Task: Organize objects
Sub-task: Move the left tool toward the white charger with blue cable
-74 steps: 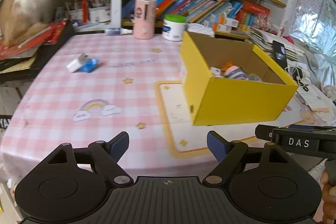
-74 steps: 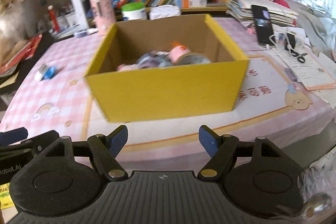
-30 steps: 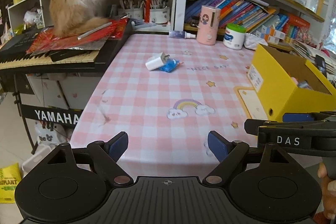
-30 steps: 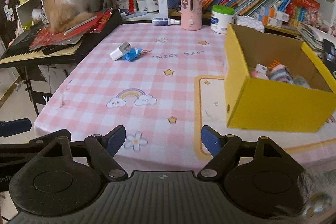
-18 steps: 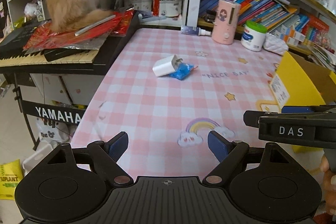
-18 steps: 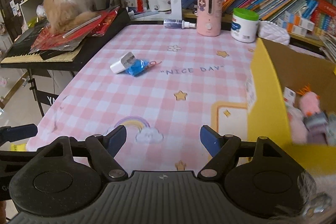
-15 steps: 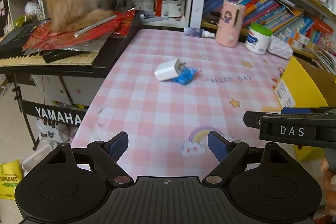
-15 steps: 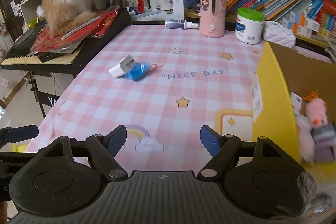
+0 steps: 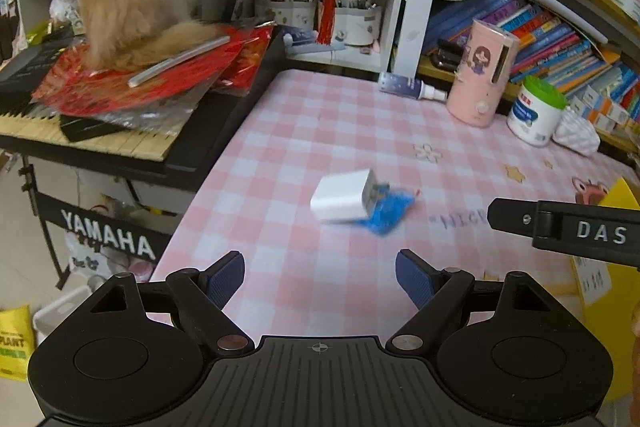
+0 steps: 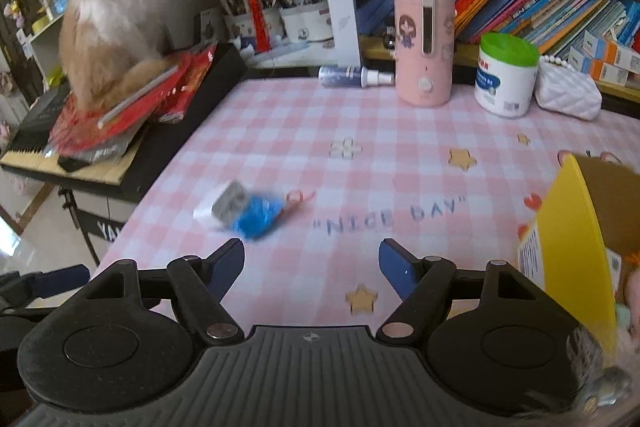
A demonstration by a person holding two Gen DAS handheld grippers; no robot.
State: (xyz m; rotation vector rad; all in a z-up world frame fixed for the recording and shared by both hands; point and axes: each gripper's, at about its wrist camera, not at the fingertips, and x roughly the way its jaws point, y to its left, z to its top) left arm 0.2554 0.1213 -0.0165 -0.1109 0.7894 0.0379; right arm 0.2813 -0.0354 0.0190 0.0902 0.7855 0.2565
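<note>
Our left claw (image 9: 320, 277) gapes empty; our right claw (image 10: 311, 263), just narrowing, holds nothing, near the white plastic charger cube (image 9: 345, 195) on the pink checked worktop (image 9: 320, 131).

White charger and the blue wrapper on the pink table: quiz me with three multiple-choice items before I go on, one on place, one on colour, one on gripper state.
1. Where is the white charger?
A. inside the yellow box
B. on the checked tablecloth, against the blue wrapper
C. on the keyboard beside the cat

2. What colour is the lid of the white tub next to the pink cylinder?
A. green
B. red
C. black

3. How does the left gripper stand?
A. shut on the charger
B. shut on nothing
C. open, nothing between the fingers

Answers:
1. B: it lies on the tablecloth, touching the blue wrapper, apart from the yellow box.
2. A: a green cap tops the tub.
3. C: both blue pads stand wide apart over bare cloth, short of the charger.
</note>
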